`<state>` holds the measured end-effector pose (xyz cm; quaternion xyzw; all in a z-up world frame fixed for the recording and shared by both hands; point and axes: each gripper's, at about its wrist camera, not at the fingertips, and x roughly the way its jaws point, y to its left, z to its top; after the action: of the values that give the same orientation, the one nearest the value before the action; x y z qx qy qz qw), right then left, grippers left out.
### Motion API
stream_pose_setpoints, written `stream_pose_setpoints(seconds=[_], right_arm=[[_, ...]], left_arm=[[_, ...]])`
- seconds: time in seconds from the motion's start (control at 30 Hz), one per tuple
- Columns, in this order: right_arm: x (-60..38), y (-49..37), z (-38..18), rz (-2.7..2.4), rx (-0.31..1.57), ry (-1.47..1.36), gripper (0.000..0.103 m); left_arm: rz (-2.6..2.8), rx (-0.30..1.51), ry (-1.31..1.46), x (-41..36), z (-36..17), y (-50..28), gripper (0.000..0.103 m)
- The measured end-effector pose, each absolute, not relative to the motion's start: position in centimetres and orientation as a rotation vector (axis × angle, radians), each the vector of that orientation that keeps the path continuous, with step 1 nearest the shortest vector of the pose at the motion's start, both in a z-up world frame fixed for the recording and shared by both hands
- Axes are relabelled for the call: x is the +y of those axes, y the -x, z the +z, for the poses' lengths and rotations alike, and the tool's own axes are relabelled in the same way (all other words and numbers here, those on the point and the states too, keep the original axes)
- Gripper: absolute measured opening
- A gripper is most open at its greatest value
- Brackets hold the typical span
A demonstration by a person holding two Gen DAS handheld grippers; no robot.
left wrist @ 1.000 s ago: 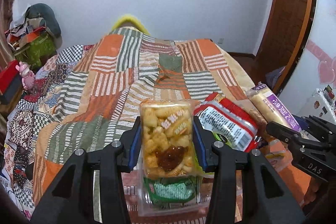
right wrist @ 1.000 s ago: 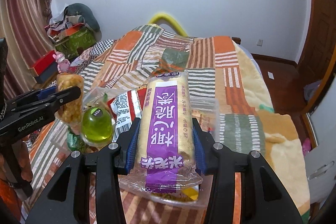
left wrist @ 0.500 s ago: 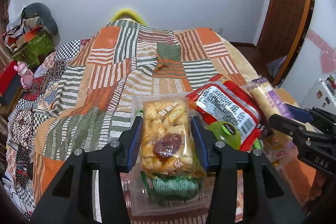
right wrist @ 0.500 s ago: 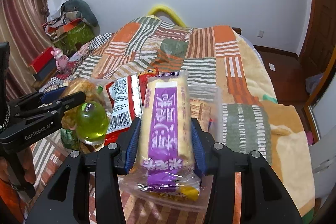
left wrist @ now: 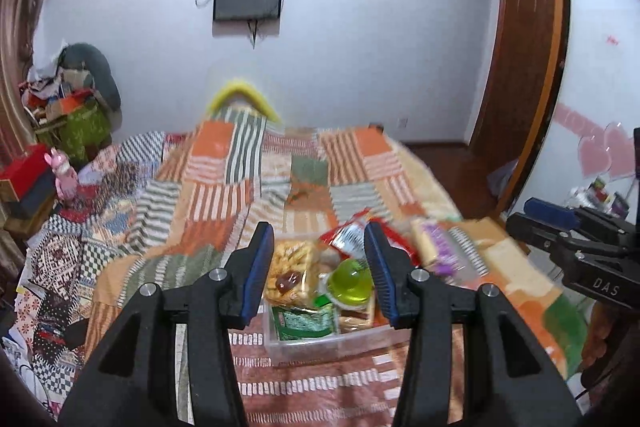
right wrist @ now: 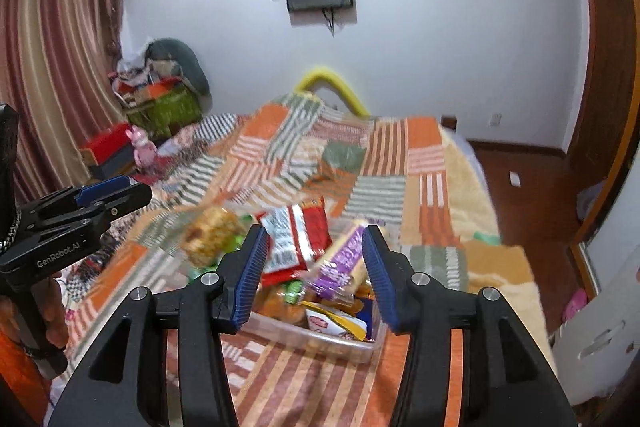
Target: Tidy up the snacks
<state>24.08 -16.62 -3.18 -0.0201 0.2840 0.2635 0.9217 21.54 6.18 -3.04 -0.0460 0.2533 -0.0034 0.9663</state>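
Clear plastic bin (left wrist: 304,345) on patchwork bedspread (left wrist: 224,195), heaped with yellow puffed-snack pack (left wrist: 290,273), green jelly cup (left wrist: 352,281), red-white packet (right wrist: 292,239) and purple-labelled roll (right wrist: 340,261); left gripper (left wrist: 319,267) and right gripper (right wrist: 314,265) both spread, nothing gripped.

Clear plastic bin (left wrist: 320,345): smooth, glossy walls. Snack packets, e.g. puffed-snack pack (left wrist: 290,273), red packet (right wrist: 296,239), purple-banded pack (right wrist: 340,263): shiny film wrap. Green jelly cup (left wrist: 352,283): translucent glossy plastic. Patchwork blanket (left wrist: 224,195): matt woven cloth. Left gripper (left wrist: 318,273), right gripper (right wrist: 314,271): matt black plastic, ribbed blue pads (left wrist: 256,267), bright metal screws. Door (left wrist: 516,67): polished brown wood.
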Motion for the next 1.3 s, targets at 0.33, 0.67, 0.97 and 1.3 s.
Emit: stream_pose_setpoints(seconds=[0.33,0.67,0.97,1.3], right_arm=[[-18.4,-17.6,1.5,0.577,0.417,-0.001,0.059],[-18.2,-14.8,1.7,0.565,0.356,0.000,0.084],[-18.5,-13.6,1.8,0.514,0.310,-0.002,0.103],[-18.7,-13.0,1.8,0.509,0.298,-0.002,0.103]], left_arm=[[0.020,0.313,0.091,4.6,2.1,-12.9,0.064],[0.056,0.236,0.067,3.3,2.9,-8.5,0.089],[0.056,0.226,0.063,3.0,2.6,-7.2,0.101],[0.051,0.233,0.059,2.4,2.4,-6.9,0.102]])
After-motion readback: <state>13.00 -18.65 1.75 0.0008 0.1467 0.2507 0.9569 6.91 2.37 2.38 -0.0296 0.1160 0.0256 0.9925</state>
